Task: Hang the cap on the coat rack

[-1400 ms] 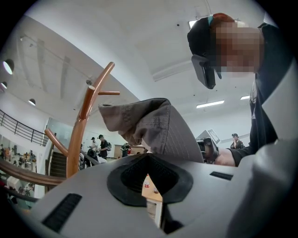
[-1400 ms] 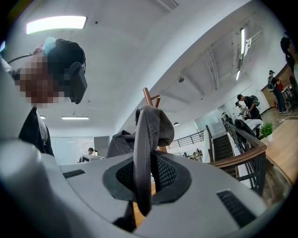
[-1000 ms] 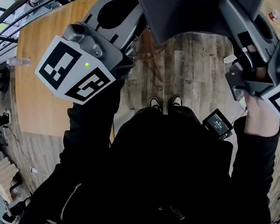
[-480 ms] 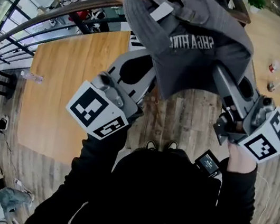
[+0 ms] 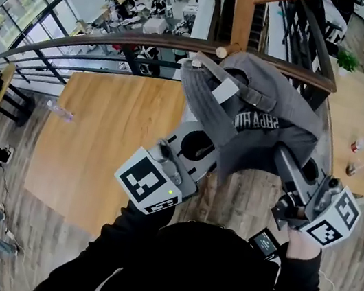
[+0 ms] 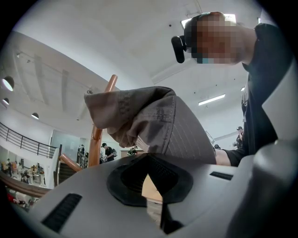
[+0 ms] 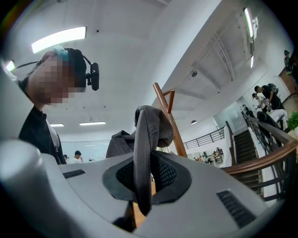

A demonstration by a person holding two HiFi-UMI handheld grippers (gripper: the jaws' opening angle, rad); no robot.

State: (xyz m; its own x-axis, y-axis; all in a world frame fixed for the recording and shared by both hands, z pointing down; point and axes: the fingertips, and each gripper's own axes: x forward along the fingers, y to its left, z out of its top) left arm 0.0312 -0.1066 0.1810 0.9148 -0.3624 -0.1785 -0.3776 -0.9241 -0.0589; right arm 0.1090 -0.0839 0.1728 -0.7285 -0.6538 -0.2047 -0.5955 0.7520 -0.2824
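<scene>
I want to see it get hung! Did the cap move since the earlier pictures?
No, hardly: the camera tilted up, but the cap still overlaps the curved railing, right of the big table.

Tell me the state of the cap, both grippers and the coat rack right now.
cap, held up near the rack by both grippers, not on a peg yet.
left gripper, shut on the cap's edge.
right gripper, shut on the cap's edge.
coat rack, standing, the pegs in view bare.
</scene>
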